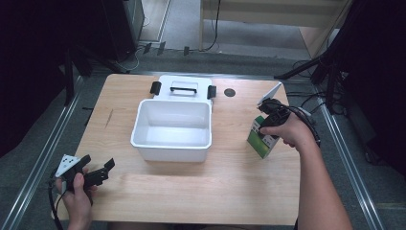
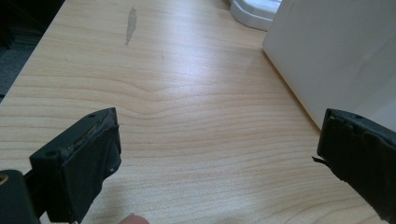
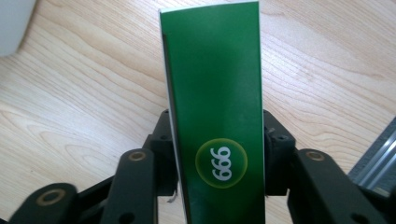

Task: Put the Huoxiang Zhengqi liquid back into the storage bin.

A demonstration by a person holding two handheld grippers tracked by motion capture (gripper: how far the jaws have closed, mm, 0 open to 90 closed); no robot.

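- The right gripper (image 1: 266, 125) has its jaws pressed on both sides of a green carton (image 1: 262, 138), with the pads flat against its narrow faces; the right gripper view shows the carton's (image 3: 215, 93) green face with a round yellow-rimmed badge reading "999".
- In the high view the green carton is at the right side of the wooden table (image 1: 191, 191), tilted, with a white side face showing, well apart from the bin.
- The left gripper (image 1: 98, 175) sits at the near left corner of the table, its jaws spread wide with nothing between them; in the left gripper view only bare wood lies between its jaws.
- The white plastic bin (image 1: 143, 120) stands mid-table with nothing inside it; in the left gripper view its wall (image 2: 336, 51) rises just beyond the right-hand jaw.
- The bin's white lid (image 1: 184, 82), with a black handle and black latches, lies flat just behind the bin, touching or nearly touching its far rim.
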